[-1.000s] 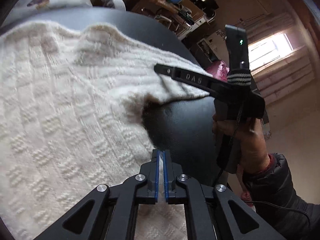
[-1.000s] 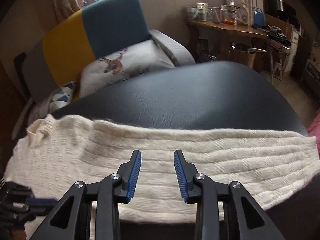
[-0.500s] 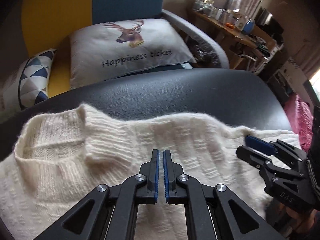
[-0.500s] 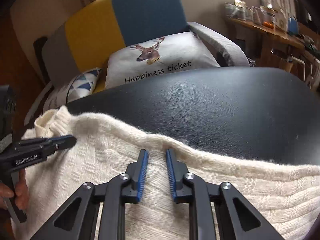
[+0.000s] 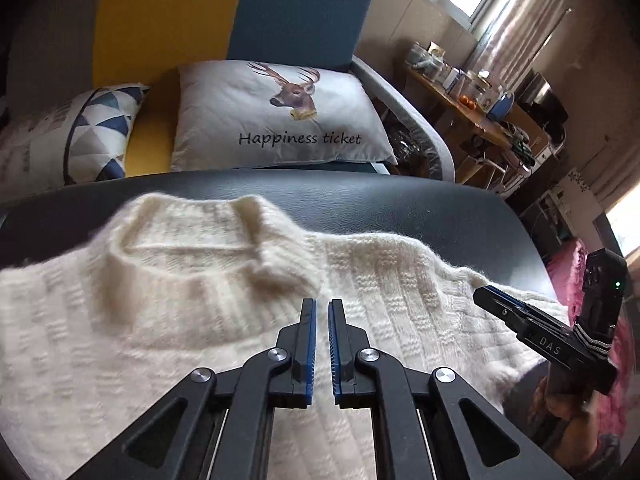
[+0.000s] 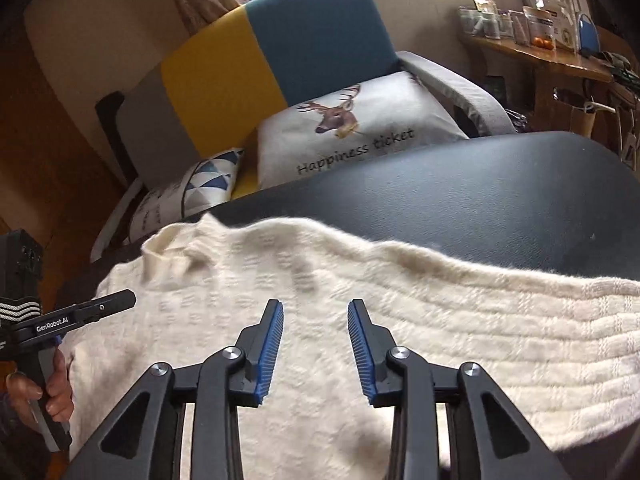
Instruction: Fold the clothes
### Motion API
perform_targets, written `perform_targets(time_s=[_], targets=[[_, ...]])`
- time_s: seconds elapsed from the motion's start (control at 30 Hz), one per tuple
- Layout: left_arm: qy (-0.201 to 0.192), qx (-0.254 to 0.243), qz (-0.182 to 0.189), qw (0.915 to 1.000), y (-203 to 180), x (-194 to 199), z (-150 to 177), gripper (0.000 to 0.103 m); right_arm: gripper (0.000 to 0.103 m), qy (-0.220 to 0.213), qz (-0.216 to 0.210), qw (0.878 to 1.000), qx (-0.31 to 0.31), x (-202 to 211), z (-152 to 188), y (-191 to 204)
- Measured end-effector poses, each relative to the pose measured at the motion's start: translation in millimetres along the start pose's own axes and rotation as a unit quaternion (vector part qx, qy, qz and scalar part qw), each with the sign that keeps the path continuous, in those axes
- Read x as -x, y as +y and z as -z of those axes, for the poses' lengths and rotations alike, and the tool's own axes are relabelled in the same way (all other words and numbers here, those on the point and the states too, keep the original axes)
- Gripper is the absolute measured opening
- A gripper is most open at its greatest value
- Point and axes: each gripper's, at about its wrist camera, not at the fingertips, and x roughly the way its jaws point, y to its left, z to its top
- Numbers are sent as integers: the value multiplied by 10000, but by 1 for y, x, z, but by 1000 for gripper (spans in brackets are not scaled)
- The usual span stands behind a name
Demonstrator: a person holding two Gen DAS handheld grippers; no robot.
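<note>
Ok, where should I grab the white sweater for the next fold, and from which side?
Probably the ribbed collar end of the white sweater. It stands up thick off the flat knit, so the left tongs can pinch it, coming in from the near edge. The rest lies flat on the black table.

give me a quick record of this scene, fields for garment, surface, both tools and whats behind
garment: cream knit sweater, spread flat, collar toward the sofa
surface: black padded top, far part bare
left tool: nearly shut, nothing between its pads, over the sweater near the collar
right tool: open, jaws have just been opening, nothing between them, over the sweater's body
behind: sofa with deer pillow and triangle-print pillow
side: cluttered wooden desk
</note>
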Motion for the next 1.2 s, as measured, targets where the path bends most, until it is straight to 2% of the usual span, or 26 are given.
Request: perform_targets(time_s=[0.07, 0.13, 0.23, 0.3, 0.37, 0.47, 0.53, 0.6, 0.7, 0.77, 0.8, 0.83, 0.87, 1.0, 1.13, 1.2], targets=[[-71, 223, -80, 9997, 22, 25, 19, 13, 35, 160, 1, 9998, 142, 3, 15, 21], [-112, 382, -178, 9990, 40, 47, 40, 23, 35, 331, -23, 9991, 249, 4, 34, 38], [-71, 332, -410, 9986, 53, 69, 77, 24, 35, 523, 319, 9970, 475, 7, 65, 52], [-36, 203, -599, 9980, 57, 79, 99, 25, 35, 719, 728, 9936, 478, 5, 85, 44], [14, 165, -718, 9973, 65, 80, 116, 27, 32, 477, 717, 9951, 476, 13, 98, 33], [-133, 26, -792, 9968, 77, 77, 132, 27, 31, 520, 775, 9945, 468, 15, 97, 31], [-189, 29, -801, 9966, 81, 75, 132, 27, 33, 586, 853, 9937, 419, 19, 94, 34], [-150, 49, -837, 9964, 81, 73, 125, 27, 34, 538, 790, 9945, 421, 34, 97, 45], [-84, 296, -753, 9967, 79, 90, 124, 28, 35, 443, 264, 9967, 631, 62, 114, 63], [-314, 198, -698, 9969, 73, 114, 136, 30, 35, 486, 37, 9954, 827, 77, 130, 74], [-431, 93, -718, 9964, 69, 126, 145, 36, 35, 537, -20, 9945, 900, 82, 138, 77], [-499, 26, -732, 9961, 68, 136, 155, 43, 35, 584, -53, 9940, 923, 87, 147, 78], [-533, -14, -741, 9958, 68, 145, 166, 46, 35, 626, -65, 9939, 905, 89, 154, 78], [-611, -89, -837, 9946, 71, 172, 208, 47, 36, 908, 34, 9947, 490, 86, 184, 68], [-376, -65, -1181, 9923, 88, 164, 242, 46, 37, 434, 40, 9980, 460, 91, 204, 65], [-481, -235, -1309, 9900, 91, 164, 249, 48, 37, 423, 126, 9970, 639, 89, 204, 68]])
